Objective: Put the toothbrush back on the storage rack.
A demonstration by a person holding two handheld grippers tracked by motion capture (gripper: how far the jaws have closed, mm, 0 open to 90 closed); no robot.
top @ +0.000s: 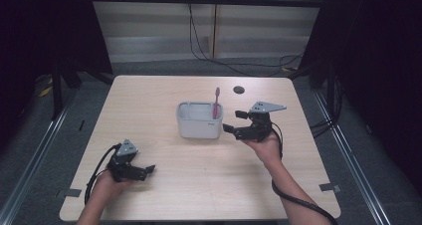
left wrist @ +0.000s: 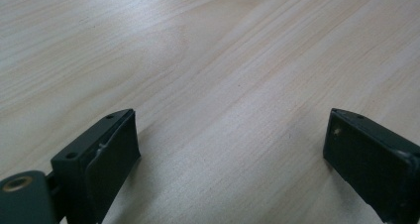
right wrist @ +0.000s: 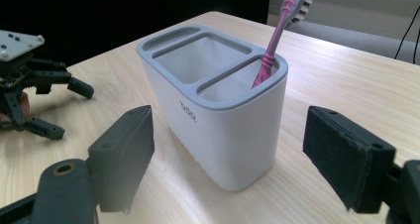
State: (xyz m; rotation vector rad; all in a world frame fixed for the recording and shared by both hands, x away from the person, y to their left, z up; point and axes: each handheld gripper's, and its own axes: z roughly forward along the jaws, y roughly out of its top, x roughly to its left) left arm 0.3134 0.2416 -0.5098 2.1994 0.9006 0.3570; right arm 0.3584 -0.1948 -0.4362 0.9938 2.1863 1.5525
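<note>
The right tongs (top: 237, 121) hang just beside the white holder (top: 199, 120), at its right end as the high view shows it, with their jaws spread wide and nothing between the pads. In the right gripper view the holder (right wrist: 223, 115) stands straight ahead of these tongs (right wrist: 228, 154), its near end facing the gap between the two jaws but apart from both of them. The holder has a grey rim and is split into compartments. A pink toothbrush (right wrist: 277, 35) stands in the compartment nearest the right tongs, leaning up and away with its bristled head topmost. In the high view the toothbrush (top: 216, 101) rises from the holder's end on the side of the right tongs.

The left tongs (top: 149, 170) rest low over the wooden surface (top: 199, 185), well apart from the holder and nearer the person's edge. In the left gripper view their jaws stand wide apart with nothing but bare surface (left wrist: 223, 85) between and ahead of them. From the right tongs' camera, the left tongs (right wrist: 64, 110) show far off beyond the holder's left side.
</note>
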